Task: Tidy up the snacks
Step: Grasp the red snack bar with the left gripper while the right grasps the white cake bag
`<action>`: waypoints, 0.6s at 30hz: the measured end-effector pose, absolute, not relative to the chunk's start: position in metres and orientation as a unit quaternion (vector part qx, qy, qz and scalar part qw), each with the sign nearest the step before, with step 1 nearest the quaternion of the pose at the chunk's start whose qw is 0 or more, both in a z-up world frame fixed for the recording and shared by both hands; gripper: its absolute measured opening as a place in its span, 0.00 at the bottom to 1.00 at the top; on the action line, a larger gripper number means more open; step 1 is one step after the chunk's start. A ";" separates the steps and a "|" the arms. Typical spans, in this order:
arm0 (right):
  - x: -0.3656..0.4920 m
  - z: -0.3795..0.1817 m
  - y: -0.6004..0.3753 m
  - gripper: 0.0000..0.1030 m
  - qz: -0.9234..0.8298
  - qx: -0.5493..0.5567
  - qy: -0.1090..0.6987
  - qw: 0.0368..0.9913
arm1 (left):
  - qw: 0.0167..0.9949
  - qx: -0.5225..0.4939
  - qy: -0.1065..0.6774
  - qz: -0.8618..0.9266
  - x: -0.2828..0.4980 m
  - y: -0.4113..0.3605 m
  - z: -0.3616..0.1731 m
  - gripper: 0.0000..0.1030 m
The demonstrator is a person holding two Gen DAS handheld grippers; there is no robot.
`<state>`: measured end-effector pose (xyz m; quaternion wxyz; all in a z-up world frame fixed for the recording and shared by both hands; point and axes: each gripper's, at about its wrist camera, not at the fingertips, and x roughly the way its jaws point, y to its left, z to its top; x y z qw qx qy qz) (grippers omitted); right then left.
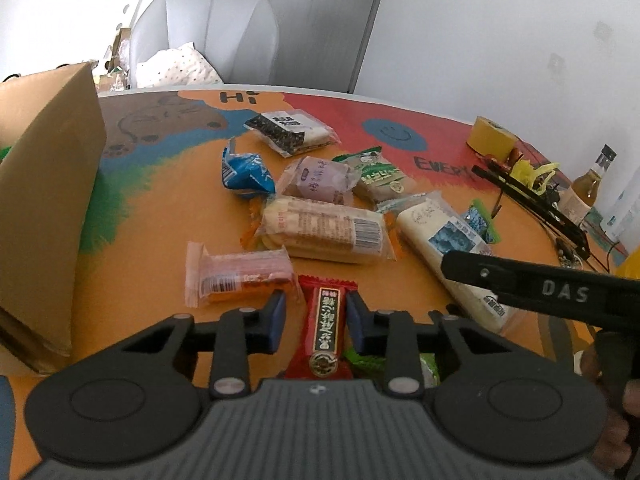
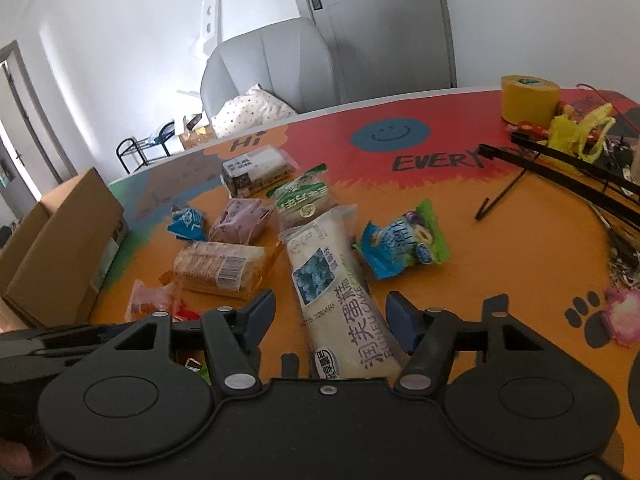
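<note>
The left claw (image 1: 316,320) pinches a red snack bar (image 1: 327,326) low on the desk (image 1: 152,216). The right claw (image 2: 331,316) is wide around a long white cake pack (image 2: 334,284). A cardboard box (image 1: 48,184) sits at 9 o'clock.

Snack packets (image 1: 320,228) lie scattered mid-frame on the table (image 1: 152,216). A cardboard box (image 1: 44,200) stands at left; a tape roll (image 1: 490,138) and bottle (image 1: 592,184) sit at upper right.

Grey armchair (image 2: 272,68) with dotted cushion (image 2: 250,114) at twelve o'clock, grey door (image 2: 380,20), white walls (image 2: 140,40).
</note>
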<state>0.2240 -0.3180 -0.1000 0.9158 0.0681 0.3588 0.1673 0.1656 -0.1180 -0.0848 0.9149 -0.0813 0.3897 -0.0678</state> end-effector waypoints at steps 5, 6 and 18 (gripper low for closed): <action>0.220 -0.105 -0.305 0.41 0.154 0.016 0.357 0.921 | 0.914 -0.083 0.392 -0.067 0.162 -0.112 -0.085 0.18; 0.218 -0.105 -0.306 0.38 0.155 0.012 0.357 0.921 | 0.913 -0.086 0.393 -0.067 0.161 -0.111 -0.085 0.18; 0.190 -0.082 -0.313 0.27 0.176 0.035 0.336 0.924 | 0.920 -0.103 0.372 -0.068 0.144 -0.100 -0.065 0.17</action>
